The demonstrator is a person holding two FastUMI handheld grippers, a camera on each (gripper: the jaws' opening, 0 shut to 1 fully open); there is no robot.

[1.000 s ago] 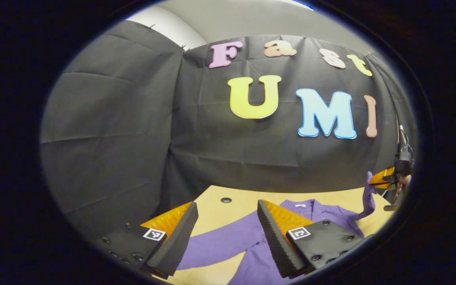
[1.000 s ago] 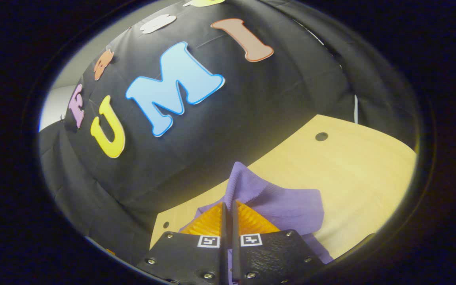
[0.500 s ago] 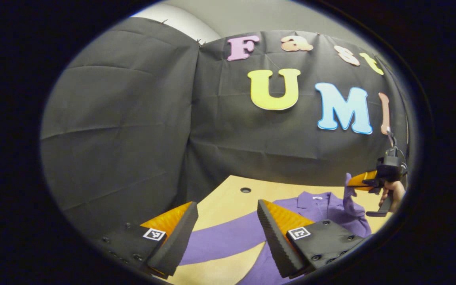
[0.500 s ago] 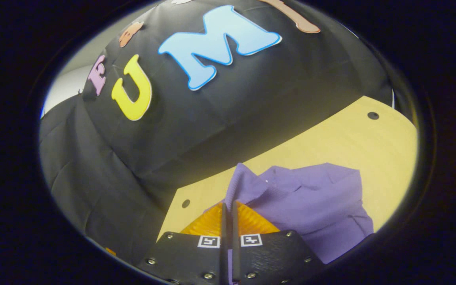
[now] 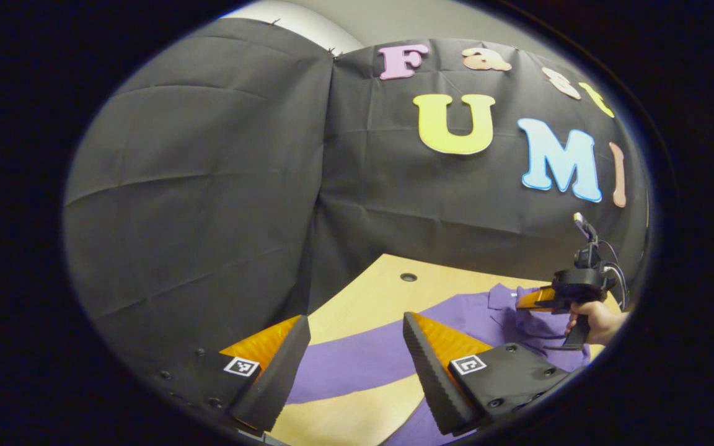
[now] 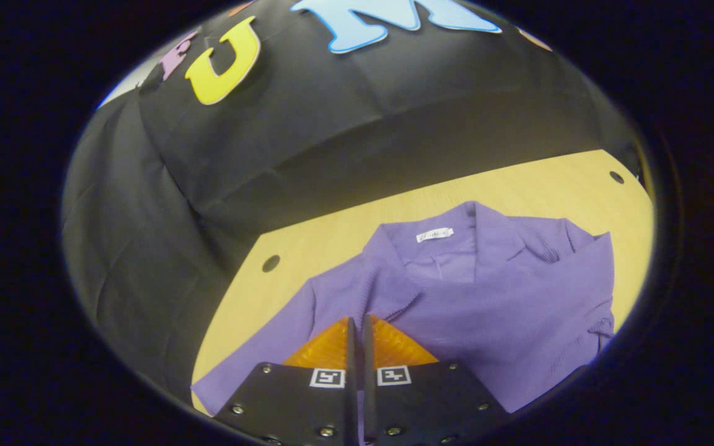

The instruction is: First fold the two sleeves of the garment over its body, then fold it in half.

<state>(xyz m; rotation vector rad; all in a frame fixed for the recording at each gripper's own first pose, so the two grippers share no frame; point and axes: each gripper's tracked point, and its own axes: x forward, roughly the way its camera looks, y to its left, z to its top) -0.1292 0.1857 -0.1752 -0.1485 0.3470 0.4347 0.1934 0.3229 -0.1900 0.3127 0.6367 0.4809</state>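
- right gripper view: my right hand-held gripper [image 6: 357,331], fingers pressed together with a strip of purple cloth showing in the slit between them; i judge this to be the right sleeve's end, pinched so it can be carried over the body.
- garment [image 6: 468,297]: purple collared shirt, lying flat on the desk [image 6: 344,238], collar toward the booth wall. one shoulder edge at the right already looks turned inward, which fits a sleeve being laid across the chest.
- neck label [image 6: 434,234]: small white tag inside the collar; it carries print too small to read.
- desk holes: a dark round hole [image 6: 271,263] near the shirt's far sleeve, another [image 6: 616,176] at the far corner.
- left gripper view: my left hand-held gripper [image 5: 357,371], fingers spread wide, gripping nothing; it hovers above the left sleeve [image 5: 363,362], which stretches out flat across the desk, not yet folded.
- same view, farther off: the right hand-held gripper [image 5: 533,300] low over the shirt's collar area, my hand [image 5: 599,322] on its handle.
- square black-and-white markers [image 6: 326,377] on the finger mounts: coded patterns, no words.
- judgement: first sleeve fold is under way; left sleeve and the halving remain. the open gripper looks staged for the next pinch.
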